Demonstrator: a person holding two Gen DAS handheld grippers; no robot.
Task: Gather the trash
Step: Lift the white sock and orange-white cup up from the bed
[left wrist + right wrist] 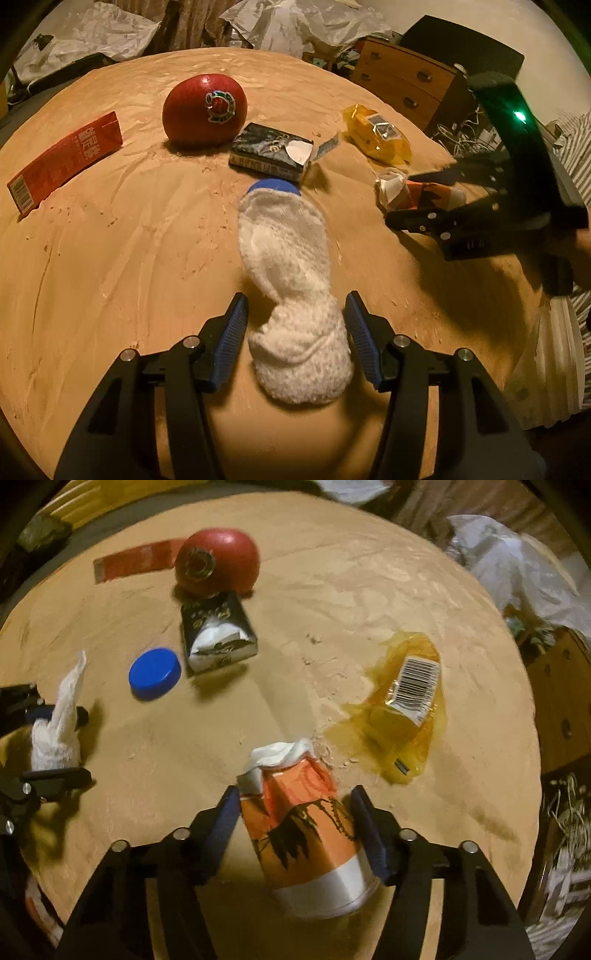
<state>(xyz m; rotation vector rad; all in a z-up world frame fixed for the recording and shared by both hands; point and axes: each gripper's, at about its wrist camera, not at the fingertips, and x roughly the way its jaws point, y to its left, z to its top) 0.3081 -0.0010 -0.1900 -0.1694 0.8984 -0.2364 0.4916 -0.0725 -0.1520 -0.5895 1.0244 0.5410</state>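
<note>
Centrally, the left gripper fingers stand apart around a white sock, barely touching. At 3 o'clock, the right gripper fingers bracket a crumpled orange carton on the bench; contact is unclear.

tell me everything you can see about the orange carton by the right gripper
The orange carton looks like crumpled paperboard, orange with black scrawled artwork and a white band near its base. Its torn top is stuffed with white tissue. It lies tilted on the tan table, between the right gripper fingers, beside the yellow wrapper.
</note>
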